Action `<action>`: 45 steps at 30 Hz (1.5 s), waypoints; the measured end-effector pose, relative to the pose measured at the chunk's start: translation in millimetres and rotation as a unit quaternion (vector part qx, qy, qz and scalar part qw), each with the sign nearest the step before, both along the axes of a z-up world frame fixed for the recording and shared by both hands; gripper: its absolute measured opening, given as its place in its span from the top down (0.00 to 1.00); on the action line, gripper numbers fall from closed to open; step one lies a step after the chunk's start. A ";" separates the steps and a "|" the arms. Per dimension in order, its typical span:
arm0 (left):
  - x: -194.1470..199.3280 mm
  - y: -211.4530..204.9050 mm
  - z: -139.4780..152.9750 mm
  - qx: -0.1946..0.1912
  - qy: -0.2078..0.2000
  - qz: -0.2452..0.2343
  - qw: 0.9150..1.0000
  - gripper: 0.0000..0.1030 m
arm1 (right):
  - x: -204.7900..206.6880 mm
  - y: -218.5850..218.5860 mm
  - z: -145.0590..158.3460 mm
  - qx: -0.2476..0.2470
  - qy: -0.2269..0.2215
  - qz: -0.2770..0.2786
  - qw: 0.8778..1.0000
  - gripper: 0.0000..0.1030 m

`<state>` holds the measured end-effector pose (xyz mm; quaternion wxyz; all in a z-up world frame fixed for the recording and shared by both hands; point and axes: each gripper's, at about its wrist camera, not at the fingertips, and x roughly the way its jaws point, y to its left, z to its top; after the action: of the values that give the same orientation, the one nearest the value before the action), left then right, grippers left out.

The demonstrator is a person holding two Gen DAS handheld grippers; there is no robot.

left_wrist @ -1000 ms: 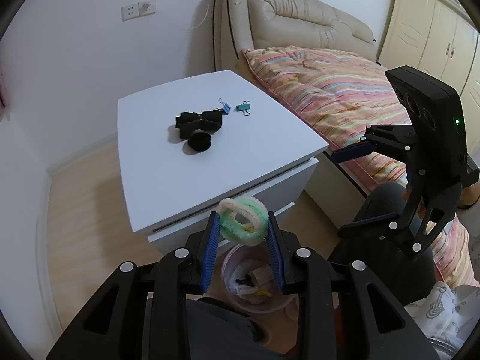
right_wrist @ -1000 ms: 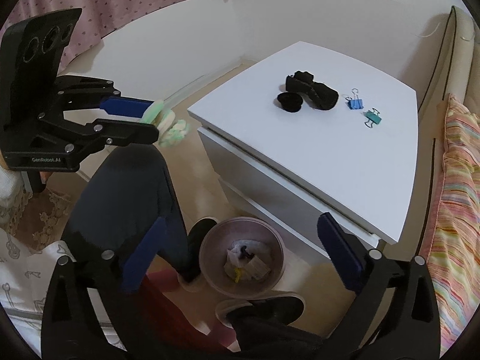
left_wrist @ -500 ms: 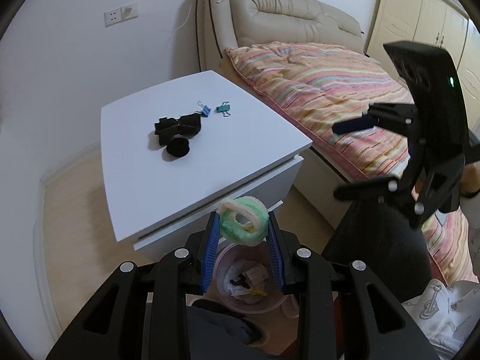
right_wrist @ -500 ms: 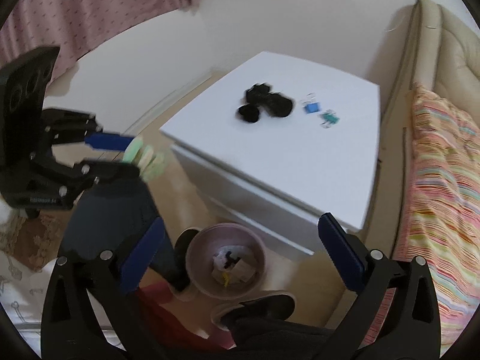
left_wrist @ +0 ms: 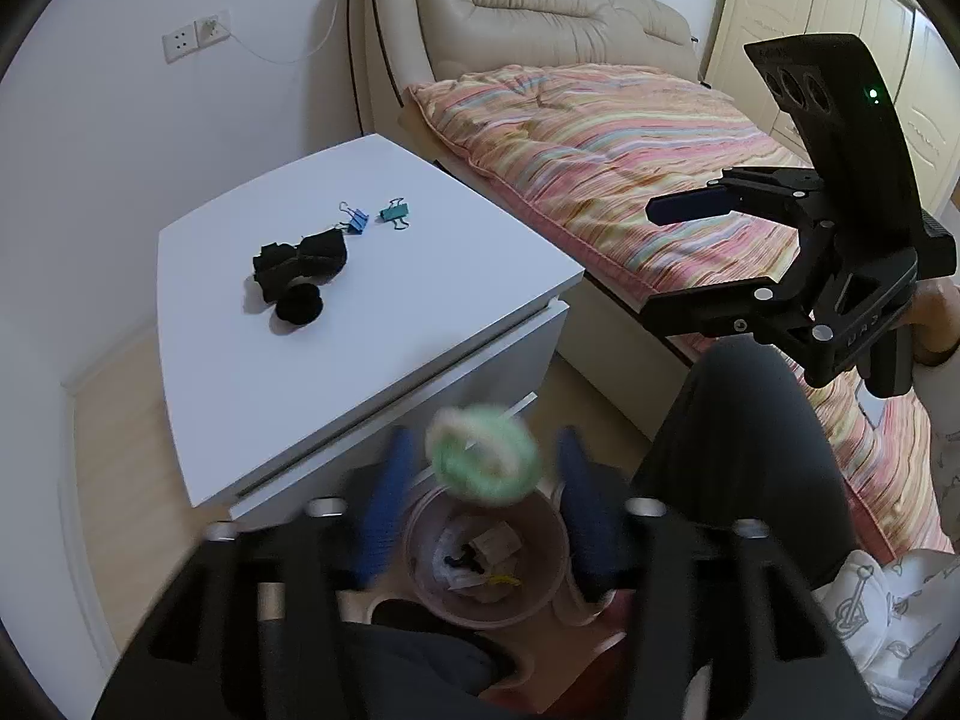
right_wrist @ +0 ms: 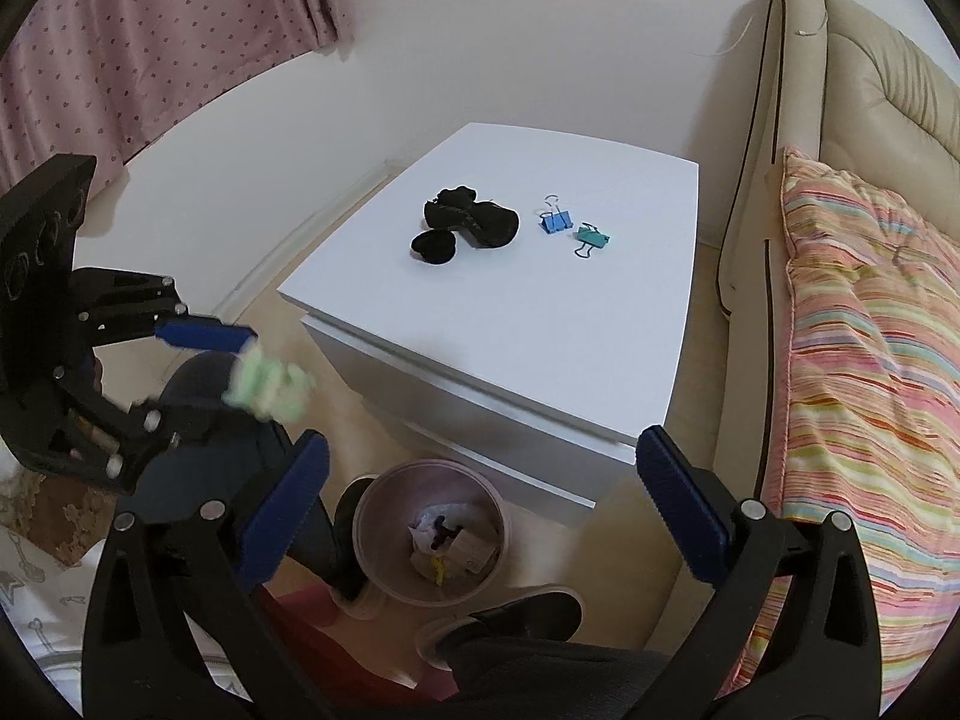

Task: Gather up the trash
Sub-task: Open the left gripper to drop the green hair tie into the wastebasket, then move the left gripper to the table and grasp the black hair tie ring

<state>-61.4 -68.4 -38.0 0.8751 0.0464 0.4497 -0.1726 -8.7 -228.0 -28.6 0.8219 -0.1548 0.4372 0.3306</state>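
Observation:
A fuzzy green and white ring (left_wrist: 483, 456) hangs blurred between the blue pads of my left gripper (left_wrist: 486, 480), right above the pink waste bin (left_wrist: 415, 546) on the floor. The jaws are opening and the pads no longer touch the ring. In the right wrist view the ring (right_wrist: 270, 384) shows just below the left gripper's blue finger (right_wrist: 204, 336). My right gripper (right_wrist: 483, 510) is wide open with nothing in it, above the bin (right_wrist: 372, 501), which holds paper scraps. It also appears at the right (left_wrist: 684, 252) of the left wrist view.
A white nightstand (right_wrist: 540, 348) carries a black cloth bundle (right_wrist: 471, 222), a blue binder clip (right_wrist: 555, 221) and a teal binder clip (right_wrist: 591, 237). A bed with a striped quilt (right_wrist: 870, 312) is on the right. A person's dark-trousered legs (left_wrist: 744, 420) flank the bin.
My left gripper's jaws have spread and let go of the fuzzy ring, which now tilts and blurs above the bin. The right gripper has risen a little and stays open.

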 end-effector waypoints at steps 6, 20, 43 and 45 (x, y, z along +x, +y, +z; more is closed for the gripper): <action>2.6 5.6 -2.2 -0.004 -0.003 0.023 1.000 0.10 | 1.1 -0.2 -1.6 0.002 0.001 -0.001 1.000 0.03; 6.9 23.2 -1.1 -0.006 -0.011 0.065 0.998 0.07 | -1.3 6.9 -6.9 0.001 0.010 0.005 1.000 0.03; 88.8 57.0 14.6 0.001 -0.006 0.092 0.996 0.07 | 28.6 22.7 13.2 0.006 -0.001 0.016 1.000 0.03; 100.0 59.1 8.9 0.005 0.004 0.093 0.996 0.07 | 29.3 23.3 11.8 0.005 0.001 0.017 1.000 0.03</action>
<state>38.6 -9.3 -29.1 0.8851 0.0083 0.4568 -0.0880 20.6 -204.7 -16.8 0.8167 -0.1578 0.4332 0.3470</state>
